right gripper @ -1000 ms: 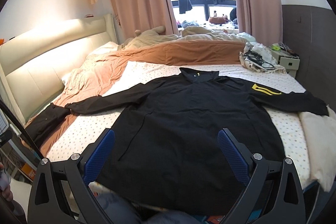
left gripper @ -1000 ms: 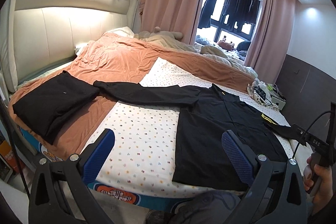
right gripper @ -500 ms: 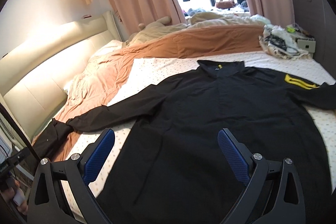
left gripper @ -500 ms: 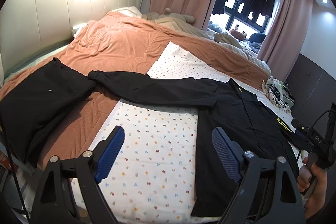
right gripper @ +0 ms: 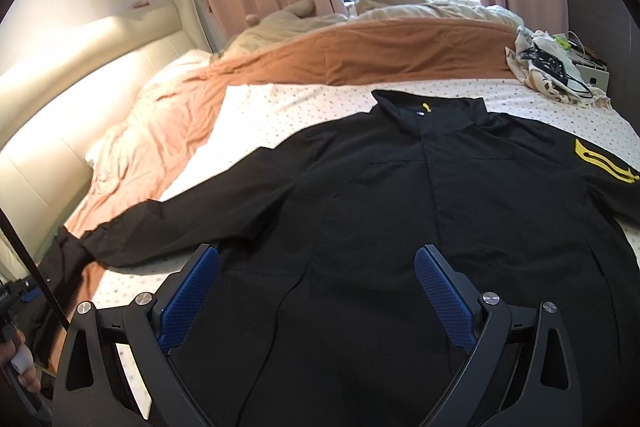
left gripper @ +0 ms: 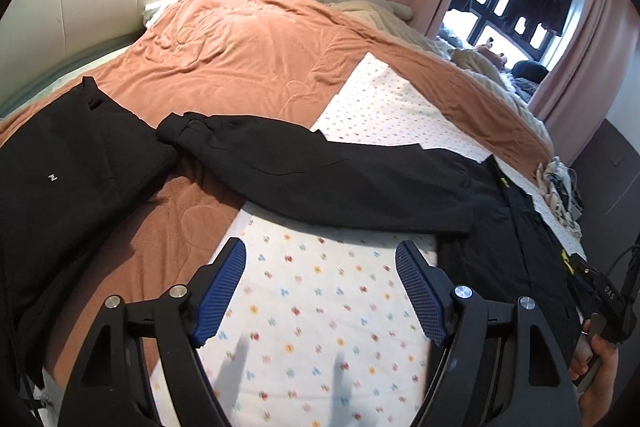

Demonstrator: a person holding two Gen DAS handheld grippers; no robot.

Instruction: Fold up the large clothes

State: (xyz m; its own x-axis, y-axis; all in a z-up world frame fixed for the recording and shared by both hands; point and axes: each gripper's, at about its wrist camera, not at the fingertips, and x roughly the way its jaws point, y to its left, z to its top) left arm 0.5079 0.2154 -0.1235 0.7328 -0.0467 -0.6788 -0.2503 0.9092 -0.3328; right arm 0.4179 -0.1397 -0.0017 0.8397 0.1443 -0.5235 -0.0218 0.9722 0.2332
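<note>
My left gripper is spread and empty above the dotted white cotton sheet; the smooth black long-sleeved jacket lies flat beyond. My right gripper is spread over its front.

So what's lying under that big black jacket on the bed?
The black jacket lies on a white dotted sheet; its sleeve cuff reaches onto the orange blanket. Anything beneath its body is covered.
</note>
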